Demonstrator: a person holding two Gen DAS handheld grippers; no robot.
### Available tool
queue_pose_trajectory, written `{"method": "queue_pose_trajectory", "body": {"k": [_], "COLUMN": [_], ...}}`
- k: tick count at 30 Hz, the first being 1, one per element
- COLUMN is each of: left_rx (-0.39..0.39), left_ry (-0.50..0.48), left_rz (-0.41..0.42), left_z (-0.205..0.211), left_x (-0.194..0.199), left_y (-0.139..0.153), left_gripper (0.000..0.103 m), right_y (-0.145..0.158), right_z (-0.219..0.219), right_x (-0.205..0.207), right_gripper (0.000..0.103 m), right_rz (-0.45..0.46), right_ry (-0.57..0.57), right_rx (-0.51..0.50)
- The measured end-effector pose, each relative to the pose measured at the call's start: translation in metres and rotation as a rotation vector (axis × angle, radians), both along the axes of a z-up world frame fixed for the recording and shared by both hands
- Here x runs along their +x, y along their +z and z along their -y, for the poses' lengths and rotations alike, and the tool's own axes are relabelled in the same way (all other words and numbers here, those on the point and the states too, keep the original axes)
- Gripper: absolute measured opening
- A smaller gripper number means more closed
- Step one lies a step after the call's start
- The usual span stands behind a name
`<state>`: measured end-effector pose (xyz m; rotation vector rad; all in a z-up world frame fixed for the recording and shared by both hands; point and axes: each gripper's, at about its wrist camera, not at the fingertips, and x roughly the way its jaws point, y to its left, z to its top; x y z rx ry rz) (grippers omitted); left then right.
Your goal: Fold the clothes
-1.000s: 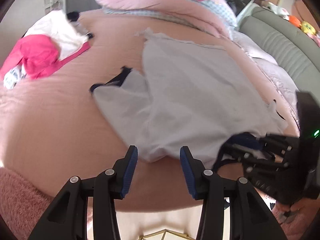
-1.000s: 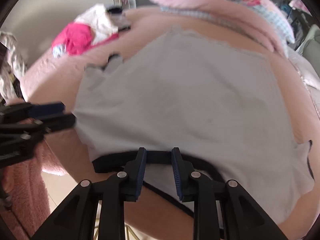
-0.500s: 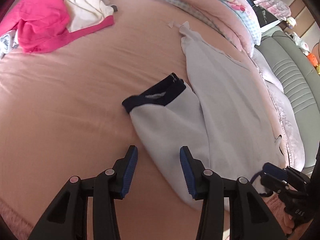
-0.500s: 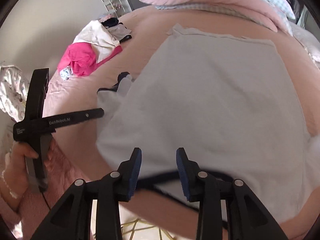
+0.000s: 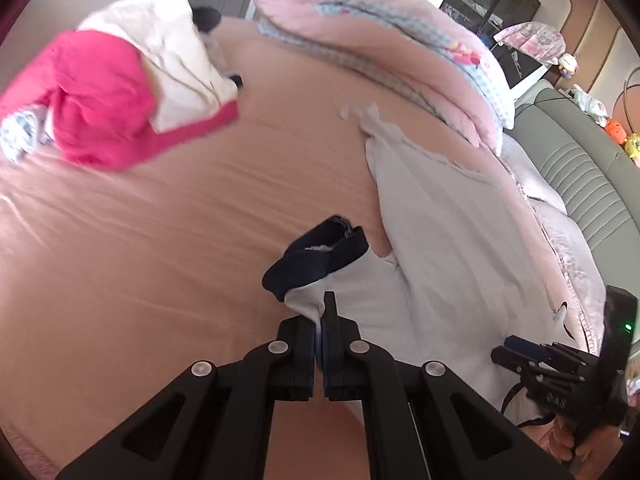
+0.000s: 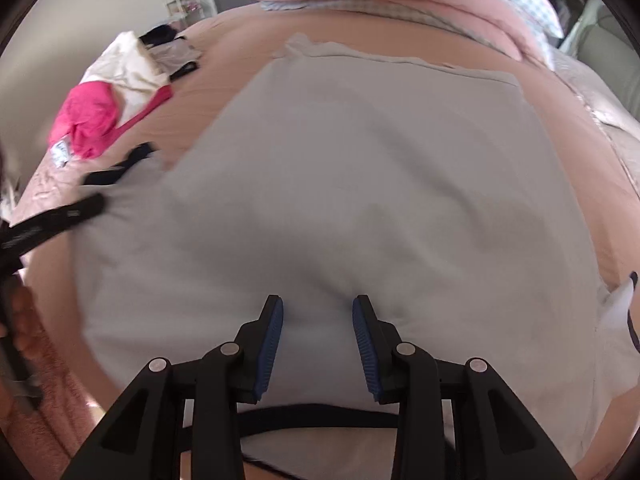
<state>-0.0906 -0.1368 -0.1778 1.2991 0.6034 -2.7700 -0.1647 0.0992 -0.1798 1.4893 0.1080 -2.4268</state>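
Observation:
A pale grey T-shirt (image 6: 360,184) with navy trim lies spread on the pink bed (image 5: 140,260). It also shows in the left wrist view (image 5: 448,248). My left gripper (image 5: 321,320) is shut on the shirt's left sleeve (image 5: 352,288), just behind its navy cuff (image 5: 316,260). My right gripper (image 6: 318,320) is open, its fingers resting on the shirt near the navy collar (image 6: 316,416). The right gripper also shows in the left wrist view (image 5: 560,364), at the shirt's near right.
A pink and white pile of clothes (image 5: 112,96) lies at the far left of the bed. A folded pink quilt (image 5: 400,44) lies at the back. A grey headboard (image 5: 580,176) runs along the right. The bed's near edge is just below my grippers.
My left gripper has moved onto the sleeve and shut on it. My right gripper has moved forward onto the shirt past the collar and stays open.

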Motion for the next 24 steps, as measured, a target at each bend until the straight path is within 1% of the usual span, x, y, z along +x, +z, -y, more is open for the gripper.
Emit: {"method": "queue_pose_trajectory", "body": {"k": [1, 3, 5, 6, 8, 9, 10, 11, 12, 13, 14, 15, 17, 18, 19, 20, 21, 23, 24], "left_rx": [-0.012, -0.023, -0.041, -0.031, -0.016, -0.034, -0.046, -0.041, -0.036, -0.028, 0.002, 0.042, 0.074, 0.032, -0.014, -0.032, -0.043, -0.066, -0.077], "left_ry": [0.009, 0.017, 0.022, 0.031, 0.049, 0.059, 0.066, 0.066, 0.071, 0.075, 0.07, 0.071, 0.099, 0.128, 0.145, 0.133, 0.101, 0.031, 0.004], "left_rz": [0.002, 0.046, 0.144, 0.133, 0.106, 0.066, 0.045, 0.053, 0.084, 0.119, 0.172, 0.199, 0.182, 0.169, 0.133, 0.104, 0.088, 0.074, 0.069], "left_z": [0.001, 0.002, 0.003, 0.005, 0.01, 0.012, 0.013, 0.015, 0.017, 0.019, 0.022, 0.026, 0.035, 0.037, 0.039, 0.039, 0.038, 0.03, 0.022], "left_x": [0.002, 0.0, -0.008, -0.008, -0.008, -0.004, -0.001, 0.0, 0.0, 0.0, -0.001, -0.001, 0.002, 0.002, 0.002, -0.001, -0.009, -0.029, -0.039], "left_y": [0.001, -0.008, -0.029, -0.028, -0.023, -0.012, -0.006, -0.006, -0.012, -0.019, -0.028, -0.033, -0.02, -0.011, 0.0, 0.009, 0.016, 0.026, 0.028], "left_gripper": [0.001, 0.002, 0.002, 0.002, 0.002, 0.002, 0.003, 0.004, 0.005, 0.006, 0.006, 0.007, 0.015, 0.026, 0.036, 0.038, 0.039, 0.039, 0.039], "right_y": [-0.002, -0.005, -0.006, -0.006, -0.005, -0.005, -0.003, -0.002, -0.002, -0.002, 0.0, 0.001, 0.01, 0.016, 0.023, 0.031, 0.039, 0.052, 0.057], "right_z": [-0.007, -0.016, -0.013, -0.011, -0.003, 0.001, 0.005, 0.006, 0.006, 0.003, -0.001, -0.006, -0.022, -0.031, -0.042, -0.052, -0.066, -0.095, -0.111], "right_x": [-0.002, -0.004, -0.003, -0.003, 0.0, 0.001, 0.004, 0.007, 0.01, 0.013, 0.015, 0.017, 0.02, 0.021, 0.022, 0.022, 0.018, 0.004, -0.007], "right_gripper": [0.036, 0.036, 0.036, 0.036, 0.036, 0.038, 0.041, 0.041, 0.044, 0.053, 0.058, 0.059, 0.059, 0.059, 0.059, 0.059, 0.059, 0.055, 0.045], "right_rz": [0.006, 0.02, 0.009, 0.004, -0.008, -0.014, -0.022, -0.027, -0.032, -0.042, -0.045, -0.048, -0.028, -0.02, -0.031, -0.041, -0.055, -0.071, -0.073], "right_ry": [-0.017, -0.044, -0.028, -0.02, 0.014, 0.031, 0.044, 0.044, 0.044, 0.03, 0.013, -0.003, -0.02, -0.028, -0.037, -0.047, -0.065, -0.119, -0.152], "right_rx": [-0.03, -0.081, -0.054, -0.04, 0.053, 0.101, 0.181, 0.23, 0.28, 0.329, 0.341, 0.351, 0.254, 0.209, 0.176, 0.144, 0.124, 0.097, 0.09]}}
